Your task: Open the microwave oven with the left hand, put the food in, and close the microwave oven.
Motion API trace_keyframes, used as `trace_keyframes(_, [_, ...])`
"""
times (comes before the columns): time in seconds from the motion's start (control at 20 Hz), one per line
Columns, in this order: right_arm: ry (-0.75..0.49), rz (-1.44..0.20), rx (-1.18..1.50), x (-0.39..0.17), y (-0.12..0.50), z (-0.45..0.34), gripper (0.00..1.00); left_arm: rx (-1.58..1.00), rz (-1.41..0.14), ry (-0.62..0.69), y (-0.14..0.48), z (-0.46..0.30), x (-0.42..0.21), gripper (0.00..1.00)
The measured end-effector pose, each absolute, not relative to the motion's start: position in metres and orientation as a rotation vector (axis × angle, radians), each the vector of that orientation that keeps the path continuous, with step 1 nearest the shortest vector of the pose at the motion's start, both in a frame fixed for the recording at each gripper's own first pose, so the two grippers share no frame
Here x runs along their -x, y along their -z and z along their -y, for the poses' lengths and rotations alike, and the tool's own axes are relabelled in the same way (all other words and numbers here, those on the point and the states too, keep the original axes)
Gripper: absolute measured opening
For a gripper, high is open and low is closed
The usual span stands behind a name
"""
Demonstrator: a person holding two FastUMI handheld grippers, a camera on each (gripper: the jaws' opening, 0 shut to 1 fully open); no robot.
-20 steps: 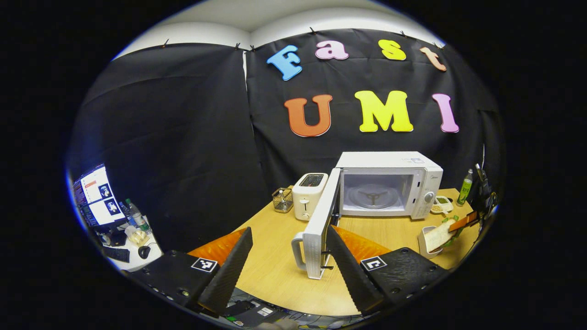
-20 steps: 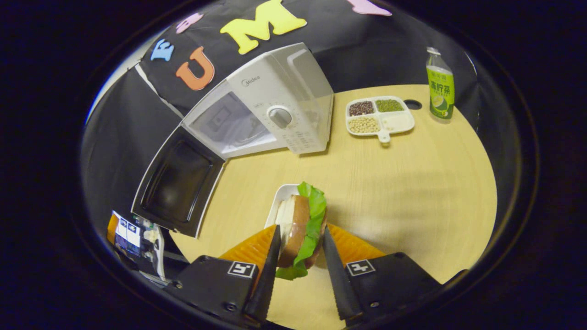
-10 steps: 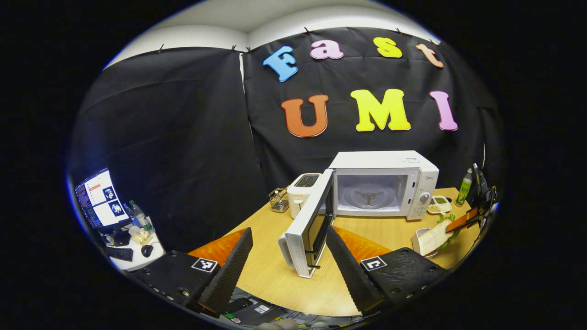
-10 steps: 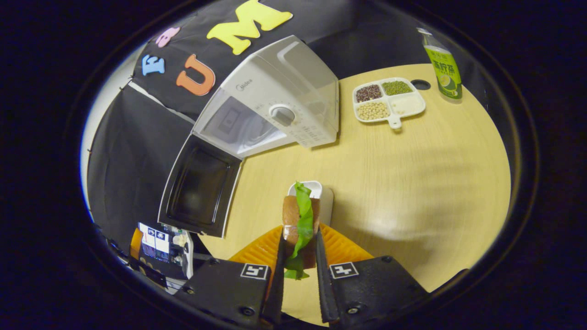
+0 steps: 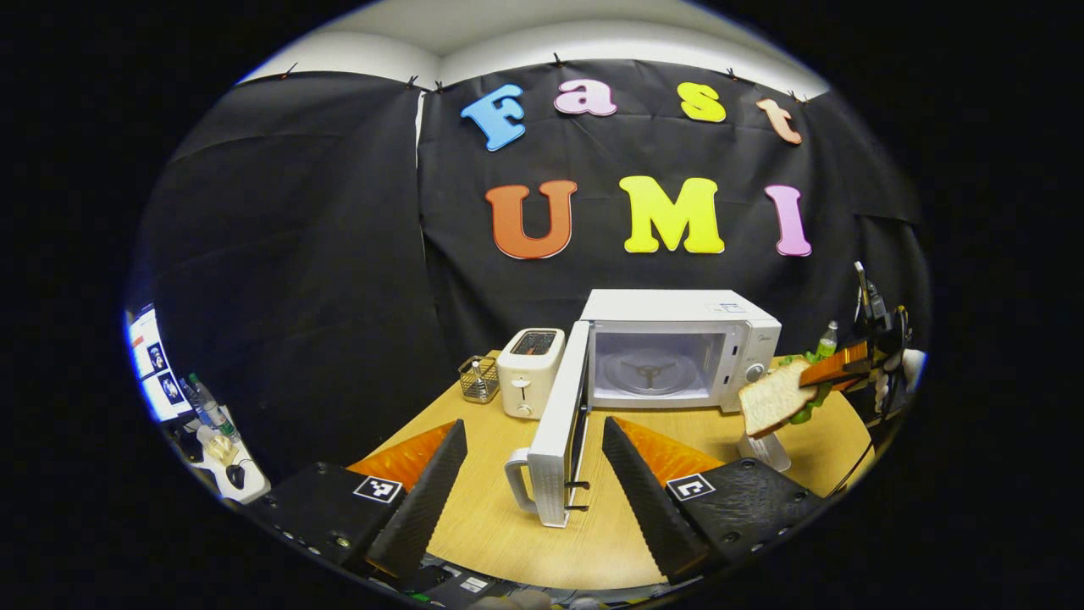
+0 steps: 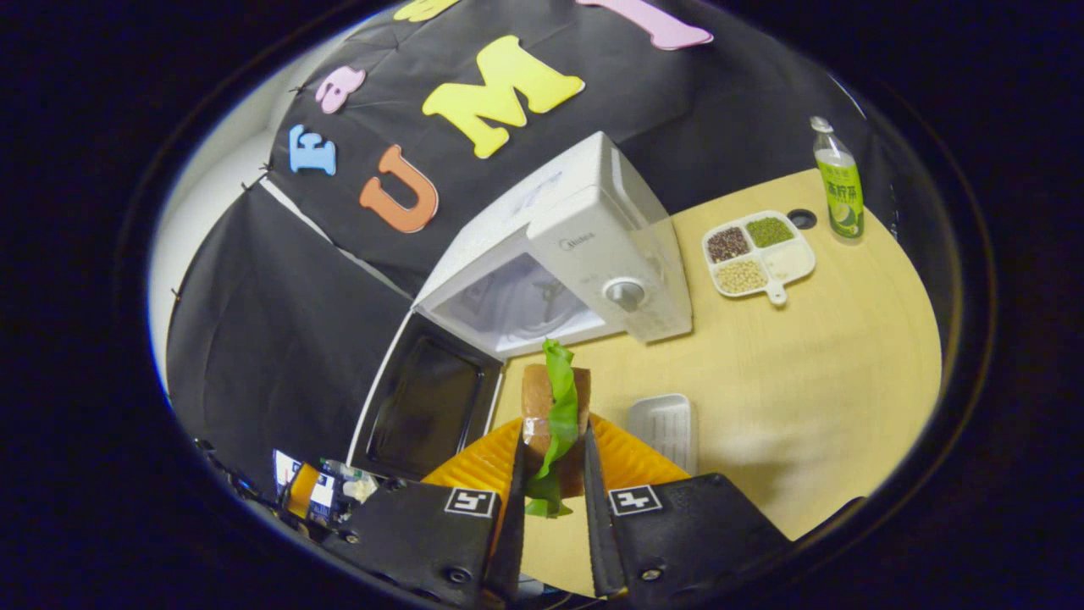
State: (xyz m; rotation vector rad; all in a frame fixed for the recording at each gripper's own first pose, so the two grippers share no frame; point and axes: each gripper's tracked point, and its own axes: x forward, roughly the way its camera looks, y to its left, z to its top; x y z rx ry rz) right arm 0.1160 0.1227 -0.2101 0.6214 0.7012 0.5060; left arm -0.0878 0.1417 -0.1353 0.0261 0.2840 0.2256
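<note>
The white microwave point(image 5: 677, 347) point(image 6: 584, 254) stands at the back of the wooden table point(image 5: 500, 508) with its door point(image 5: 559, 432) point(image 6: 428, 407) swung wide open. Its cavity holds a glass turntable point(image 5: 648, 377). My left gripper point(image 5: 533, 440) hangs open near the table's front edge, fingers on either side of the door's handle end but apart from it. My right gripper point(image 6: 552, 453) is shut on a sandwich point(image 6: 552, 415) point(image 5: 775, 398) with lettuce, held in the air in front of the microwave's opening.
A small white tray point(image 6: 665, 428) lies on the table below the sandwich. A toaster point(image 5: 529, 368) and a wire basket point(image 5: 478, 379) stand left of the microwave. A divided dish of beans point(image 6: 758, 254) and a green bottle point(image 6: 838, 182) sit to its right.
My right gripper closed on the sandwich, lifted it off the white tray and carried it toward the microwave. My left gripper drew back from the open door.
</note>
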Motion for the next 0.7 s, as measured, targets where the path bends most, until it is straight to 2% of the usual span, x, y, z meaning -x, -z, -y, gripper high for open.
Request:
trace_keyframes(0.05, [-0.488,-0.673,-0.642,-0.122,0.205,-0.135,0.27,-0.031,-0.287,-0.209,0.135,-0.149,0.086,0.97])
trace_keyframes(0.1, [-0.473,-0.646,-0.666,-0.127,0.202,-0.148,0.27,-0.038,-0.289,-0.196,0.135,-0.155,0.085,0.98])
trace_keyframes(0.15, [-0.452,-0.617,-0.703,-0.135,0.198,-0.161,0.35,-0.042,-0.293,-0.181,0.135,-0.160,0.083,0.98])
trace_keyframes(0.45, [-0.360,-0.427,-0.796,-0.194,0.186,-0.235,0.35,-0.094,-0.265,-0.172,0.114,-0.193,0.075,0.98])
trace_keyframes(0.7, [-0.201,-0.332,-0.809,-0.261,0.210,-0.278,0.35,-0.134,-0.242,-0.160,0.098,-0.196,0.065,0.98])
